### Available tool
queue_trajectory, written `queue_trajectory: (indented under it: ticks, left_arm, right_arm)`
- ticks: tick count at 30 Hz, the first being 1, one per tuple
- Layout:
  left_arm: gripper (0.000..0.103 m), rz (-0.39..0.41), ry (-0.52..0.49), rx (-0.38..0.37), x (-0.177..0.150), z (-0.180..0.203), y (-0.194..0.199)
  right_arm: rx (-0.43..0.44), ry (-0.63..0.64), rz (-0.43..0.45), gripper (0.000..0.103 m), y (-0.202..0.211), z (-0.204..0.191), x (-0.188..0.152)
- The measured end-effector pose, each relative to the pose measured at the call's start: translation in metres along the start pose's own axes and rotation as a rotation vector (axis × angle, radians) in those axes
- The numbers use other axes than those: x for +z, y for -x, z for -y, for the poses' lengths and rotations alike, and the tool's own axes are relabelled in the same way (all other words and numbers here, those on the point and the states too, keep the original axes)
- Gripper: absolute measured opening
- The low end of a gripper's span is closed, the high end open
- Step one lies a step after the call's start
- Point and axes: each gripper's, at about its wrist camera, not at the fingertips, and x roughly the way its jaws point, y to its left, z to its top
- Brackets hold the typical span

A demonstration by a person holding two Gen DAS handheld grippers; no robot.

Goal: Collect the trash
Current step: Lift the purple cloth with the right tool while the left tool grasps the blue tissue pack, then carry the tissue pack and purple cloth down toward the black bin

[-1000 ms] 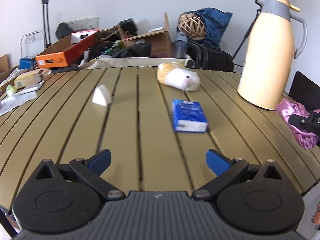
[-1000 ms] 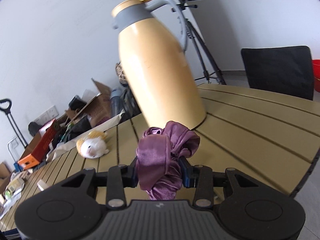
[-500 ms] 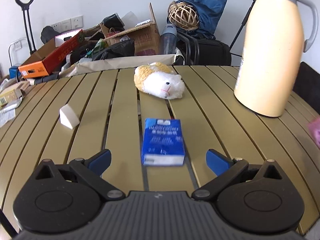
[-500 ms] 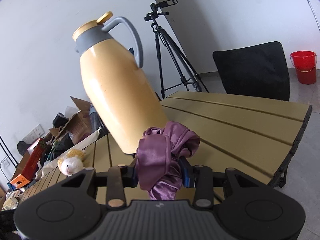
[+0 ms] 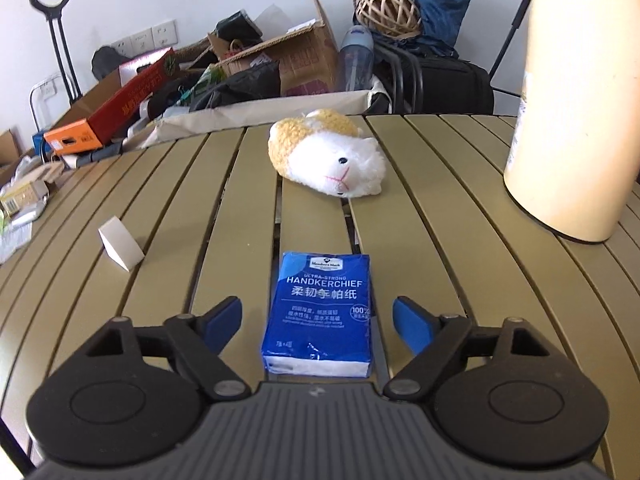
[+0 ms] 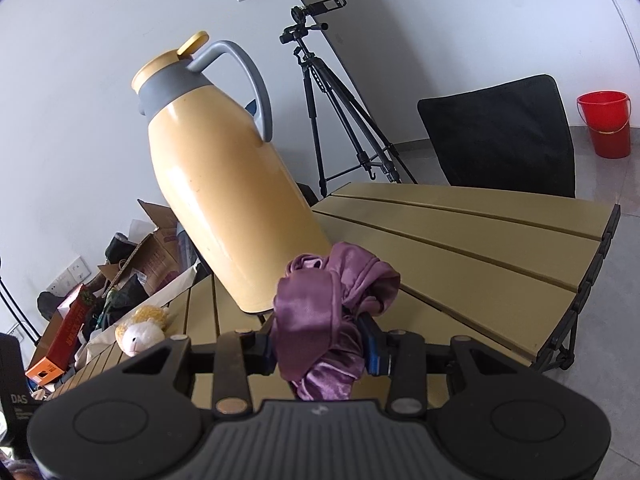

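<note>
The left gripper (image 5: 317, 319), its jaws just closing but not yet touching, straddles the tissue pack (image 5: 320, 314) lying on the slatted table (image 5: 460, 280). The soft pack could squash or slide away if the pads land unevenly. The right gripper (image 6: 326, 354) pinches a purple cloth (image 6: 328, 312), whose slick folds might slip free.

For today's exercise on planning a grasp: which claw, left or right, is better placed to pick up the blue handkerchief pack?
Left. The left claw straddles the handkerchief pack, jaws just closing, pads not touching. The right claw is shut on purple cloth.
</note>
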Motion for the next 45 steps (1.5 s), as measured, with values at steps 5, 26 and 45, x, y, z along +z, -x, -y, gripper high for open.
queue_trajectory:
  ticks: [5,26,45]
  left_arm:
    - [0.063,-0.010,0.012,-0.020,-0.001,-0.003,-0.003]
    - [0.052,0.069,-0.001,-0.045,-0.001,-0.015,0.043]
    - [0.052,0.136,-0.009,-0.066,-0.038,-0.049,0.131]
  right_arm:
    - [0.000,-0.001,0.000,0.038,0.000,0.000,0.000]
    - [0.041,0.021,-0.002,0.038,0.003,-0.014,-0.002]
    - [0.174,0.160,0.032,0.038,0.047,-0.051,-0.027]
